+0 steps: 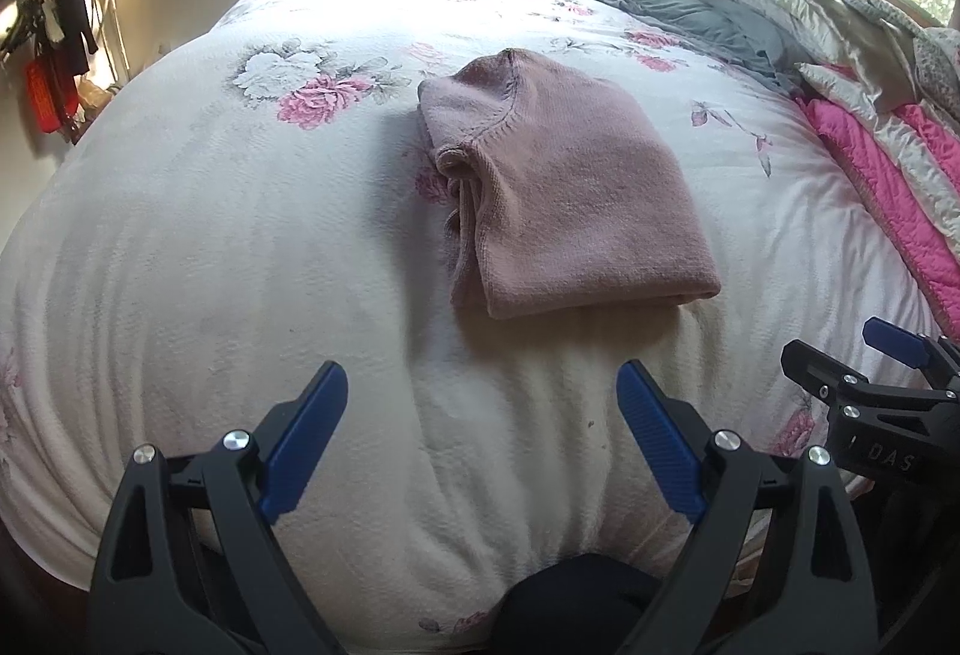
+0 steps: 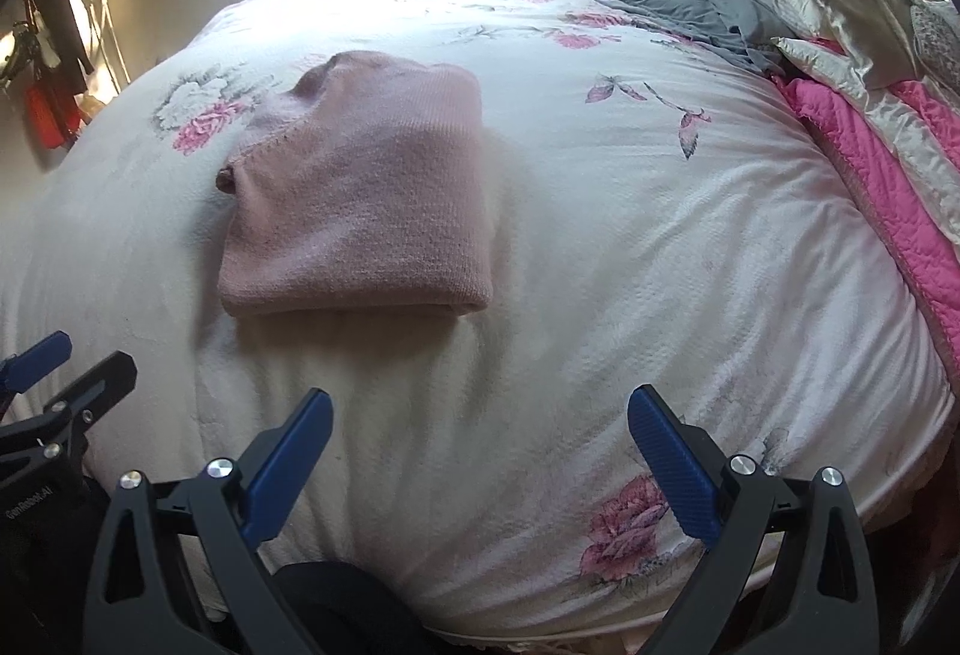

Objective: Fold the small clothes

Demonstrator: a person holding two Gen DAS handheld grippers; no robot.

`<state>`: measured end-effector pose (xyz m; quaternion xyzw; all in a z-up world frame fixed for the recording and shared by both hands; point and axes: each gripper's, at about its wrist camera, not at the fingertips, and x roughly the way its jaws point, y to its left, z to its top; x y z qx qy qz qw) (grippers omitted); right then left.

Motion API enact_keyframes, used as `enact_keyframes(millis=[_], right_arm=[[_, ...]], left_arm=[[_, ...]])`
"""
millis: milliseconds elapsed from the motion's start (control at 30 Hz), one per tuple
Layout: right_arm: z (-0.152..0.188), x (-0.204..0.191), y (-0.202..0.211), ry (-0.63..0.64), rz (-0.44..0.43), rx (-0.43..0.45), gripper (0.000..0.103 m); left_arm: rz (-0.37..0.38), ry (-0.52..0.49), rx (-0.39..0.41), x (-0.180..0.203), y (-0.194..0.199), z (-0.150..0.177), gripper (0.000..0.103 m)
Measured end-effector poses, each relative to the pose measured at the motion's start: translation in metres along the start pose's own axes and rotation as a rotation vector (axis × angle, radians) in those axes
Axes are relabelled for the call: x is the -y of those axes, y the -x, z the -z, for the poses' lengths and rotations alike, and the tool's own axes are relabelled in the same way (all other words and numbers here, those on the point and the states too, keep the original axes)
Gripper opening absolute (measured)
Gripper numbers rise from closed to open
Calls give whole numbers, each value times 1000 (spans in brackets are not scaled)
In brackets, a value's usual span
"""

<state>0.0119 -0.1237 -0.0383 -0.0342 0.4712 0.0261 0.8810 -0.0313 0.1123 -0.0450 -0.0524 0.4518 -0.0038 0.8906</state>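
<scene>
Left wrist view: left gripper [image 1: 482, 385] nearest, jaws apart and empty above the floral bed cover [image 1: 210, 247]; right gripper [image 2: 480, 418] likewise apart and empty, its body lettered "DAS". Beyond both, the folded pink garment [image 1: 558, 199] lies flat mid-bed. Pillows [image 1: 798, 3] farthest right.

White letters "DAS" stand on the black body of the right gripper [image 1: 888, 355]; small white lettering, "GenRobot.AI", on the left gripper [image 2: 36, 373]
</scene>
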Motion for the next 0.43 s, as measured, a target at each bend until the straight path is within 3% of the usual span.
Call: enact_keyframes(millis=[433], right_arm=[[-2, 8, -3, -34, 9, -18, 99]], left_arm=[[1, -8, 2, 1, 0, -2, 91]])
